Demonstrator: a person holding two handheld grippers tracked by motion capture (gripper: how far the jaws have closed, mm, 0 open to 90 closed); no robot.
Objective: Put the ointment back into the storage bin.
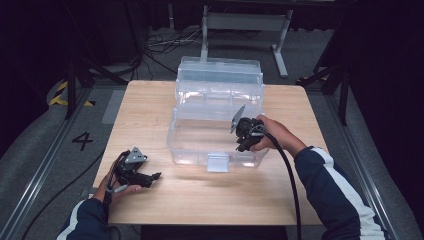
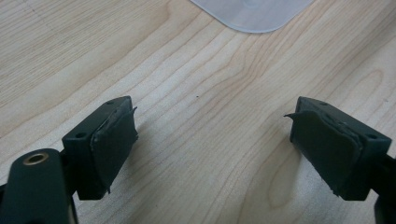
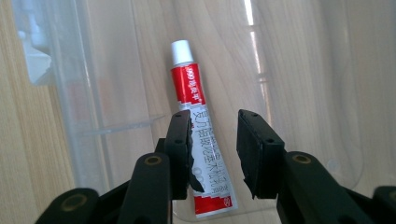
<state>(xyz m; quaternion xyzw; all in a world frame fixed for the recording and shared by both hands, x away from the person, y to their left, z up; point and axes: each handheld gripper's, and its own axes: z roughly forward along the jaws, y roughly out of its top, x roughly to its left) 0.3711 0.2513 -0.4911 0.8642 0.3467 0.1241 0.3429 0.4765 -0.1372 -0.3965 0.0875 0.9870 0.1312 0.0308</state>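
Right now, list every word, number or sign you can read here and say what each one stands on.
"4": painted in black on the grey floor left of the table.
Printing on the red and white tube inside the clear plastic box, in front of the right gripper: white characters on the red band and dark characters along the white body, too blurred and tilted to read.
No other text is legible.

The high view looks forward and down from above the person's side, taking in the whole desk (image 1: 150,105) and the floor beyond. The left gripper view sits close over the wood near the front left corner, facing a corner of the clear box (image 2: 254,14). The right gripper view looks steeply down into that box (image 3: 93,93), very near
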